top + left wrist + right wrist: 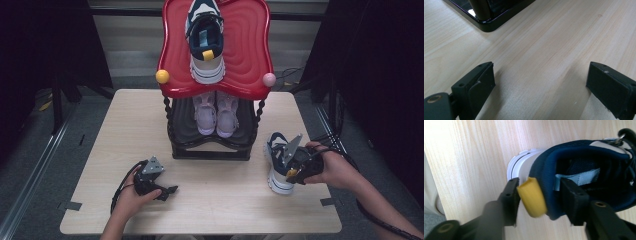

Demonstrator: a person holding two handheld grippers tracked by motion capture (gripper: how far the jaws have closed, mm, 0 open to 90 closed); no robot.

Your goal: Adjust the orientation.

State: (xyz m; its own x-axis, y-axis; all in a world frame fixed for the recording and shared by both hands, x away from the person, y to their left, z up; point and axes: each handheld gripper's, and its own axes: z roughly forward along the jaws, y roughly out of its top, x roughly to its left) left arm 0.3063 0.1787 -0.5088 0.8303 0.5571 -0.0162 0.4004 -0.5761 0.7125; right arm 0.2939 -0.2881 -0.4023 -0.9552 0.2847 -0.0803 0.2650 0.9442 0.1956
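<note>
Navy shoe [584, 173] on table [225, 200], heel collar between my right gripper [539, 192] jaws: one jaw outside by yellow pull tab [532, 196], other inside opening; jaws half closed, grip looks engaged, cannot confirm firm. Left gripper [540, 82] jaws wide apart, empty, over bare wood near rack [486, 17] base. Matching shoe [206, 45] already on red top shelf [172, 65]; this one left to lift and place beside it.

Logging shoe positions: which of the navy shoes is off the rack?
The navy shoe on the table, at the right gripper, whose jaws straddle its heel. The other navy shoe sits on the rack's red top shelf.
</note>
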